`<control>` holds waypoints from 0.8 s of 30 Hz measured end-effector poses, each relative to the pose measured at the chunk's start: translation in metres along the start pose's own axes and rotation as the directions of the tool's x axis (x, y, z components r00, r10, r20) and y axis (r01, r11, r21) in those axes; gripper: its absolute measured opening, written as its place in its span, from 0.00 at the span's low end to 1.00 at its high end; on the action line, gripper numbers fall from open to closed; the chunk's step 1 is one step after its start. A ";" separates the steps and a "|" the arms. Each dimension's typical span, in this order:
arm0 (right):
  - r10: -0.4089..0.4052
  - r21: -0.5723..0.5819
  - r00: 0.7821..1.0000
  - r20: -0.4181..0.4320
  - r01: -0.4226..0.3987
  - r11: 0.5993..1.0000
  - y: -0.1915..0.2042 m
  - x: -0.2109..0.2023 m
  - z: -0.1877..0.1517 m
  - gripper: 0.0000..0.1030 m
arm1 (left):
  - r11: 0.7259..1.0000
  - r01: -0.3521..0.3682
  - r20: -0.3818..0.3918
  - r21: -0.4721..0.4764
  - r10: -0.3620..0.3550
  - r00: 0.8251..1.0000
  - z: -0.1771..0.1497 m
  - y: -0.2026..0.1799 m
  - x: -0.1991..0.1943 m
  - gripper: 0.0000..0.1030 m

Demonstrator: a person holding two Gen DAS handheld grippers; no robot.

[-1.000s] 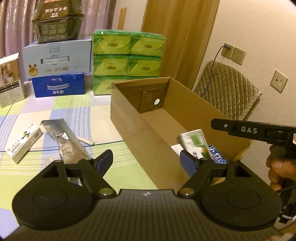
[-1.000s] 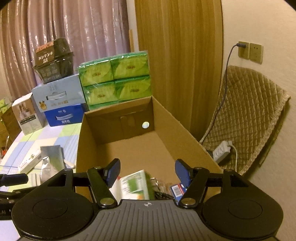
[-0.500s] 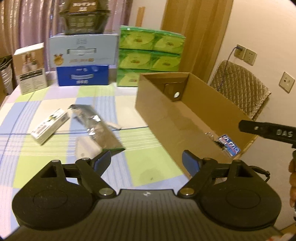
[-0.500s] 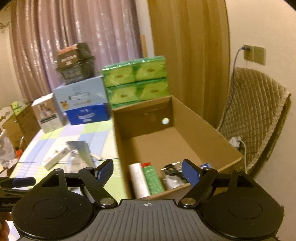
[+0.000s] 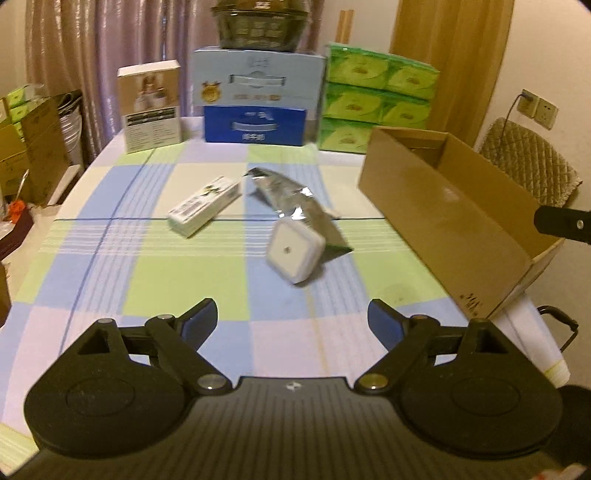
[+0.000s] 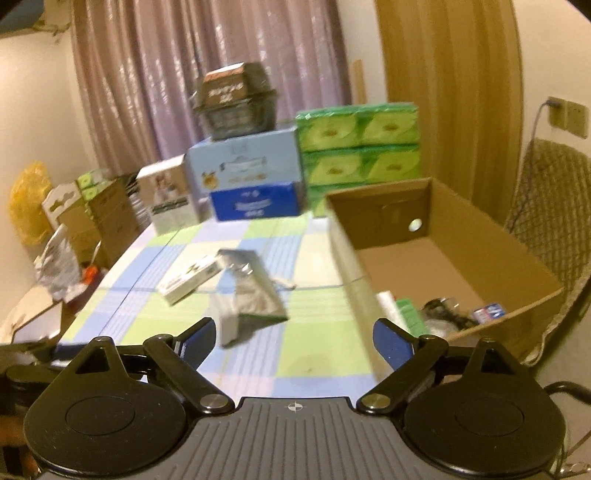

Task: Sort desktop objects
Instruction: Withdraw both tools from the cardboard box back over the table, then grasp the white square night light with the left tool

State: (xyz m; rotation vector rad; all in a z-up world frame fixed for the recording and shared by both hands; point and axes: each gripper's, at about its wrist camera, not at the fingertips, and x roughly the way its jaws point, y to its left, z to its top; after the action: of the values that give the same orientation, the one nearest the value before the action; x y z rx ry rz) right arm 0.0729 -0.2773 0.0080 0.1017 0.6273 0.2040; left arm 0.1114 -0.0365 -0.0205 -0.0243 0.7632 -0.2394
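Both of your grippers have swung away from the cardboard box (image 5: 448, 206) and now face the checked table (image 5: 147, 266); a second ago each looked down into the box. Your left gripper (image 5: 291, 321) has just been opening its jaws, which now stand wide with nothing between them, only bare cloth below. Your right gripper (image 6: 293, 339) has also just been opening; its jaws are wide and hold nothing.

Three things lie loose near the middle of the table. A white square adapter (image 5: 295, 253) sits nearest you, tilted, leaning on the near end of a crumpled silver pouch (image 5: 295, 201). A long white carton (image 5: 205, 210) lies just to the left of the pouch, apart from it.

The box stands along the table's right edge, open on top. From the right wrist view you can see items already in its near end: a white tube (image 6: 389, 308), a green packet (image 6: 410, 315), a dark tangle (image 6: 445, 312) and a small blue pack (image 6: 489, 312).

Along the far edge stand a white product box (image 5: 151, 110), stacked blue cartons (image 5: 258, 96) with a dark basket (image 5: 260, 24) on top, and green tissue packs (image 5: 376, 96).
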 end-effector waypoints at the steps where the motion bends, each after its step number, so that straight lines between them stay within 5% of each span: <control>1: 0.005 -0.009 1.000 -0.009 -0.006 1.000 0.004 0.003 -0.003 0.87 | 1.000 -0.003 0.000 0.004 0.003 1.000 -0.001 0.003 -0.001 0.83; 10: 0.026 -0.034 0.997 -0.072 -0.028 0.999 0.020 0.032 -0.021 0.88 | 0.997 0.003 0.000 0.080 -0.003 1.000 -0.007 0.029 0.001 0.84; 15: 0.028 -0.035 0.995 -0.098 -0.031 0.999 0.019 0.056 -0.024 0.88 | 0.984 0.065 -0.005 0.168 -0.065 0.998 -0.007 0.035 0.016 0.84; 24: 0.024 -0.047 0.991 -0.132 -0.030 0.998 0.014 0.108 -0.027 0.88 | 0.915 0.162 -0.058 0.370 -0.151 0.987 0.002 0.035 0.070 0.84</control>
State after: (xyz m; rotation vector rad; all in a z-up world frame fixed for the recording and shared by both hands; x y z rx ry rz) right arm 0.1401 -0.2387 -0.0730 0.0500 0.7521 0.2532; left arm 0.1687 -0.0182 -0.0706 0.2810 0.7338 -0.5372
